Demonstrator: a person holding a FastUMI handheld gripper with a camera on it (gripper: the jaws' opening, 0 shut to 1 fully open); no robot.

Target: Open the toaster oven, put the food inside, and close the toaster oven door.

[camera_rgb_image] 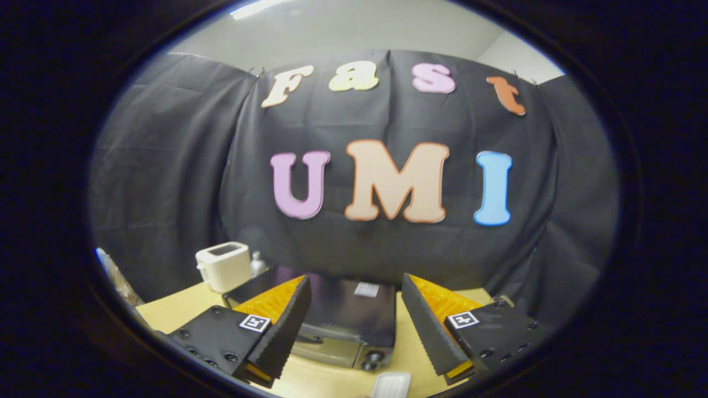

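jaws spread wide on the gripper point(354, 326), holding nothing; lower centre between the fingers sits a black boxy toaster oven point(343, 318) on the yellow wooden table point(177, 309), its door seemingly closed.

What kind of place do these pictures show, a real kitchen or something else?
Probably a staged recording booth, not a real kitchen: black cloth hangs as the wall behind a wooden table holding a toaster oven and white toaster. The gripper is open above it.
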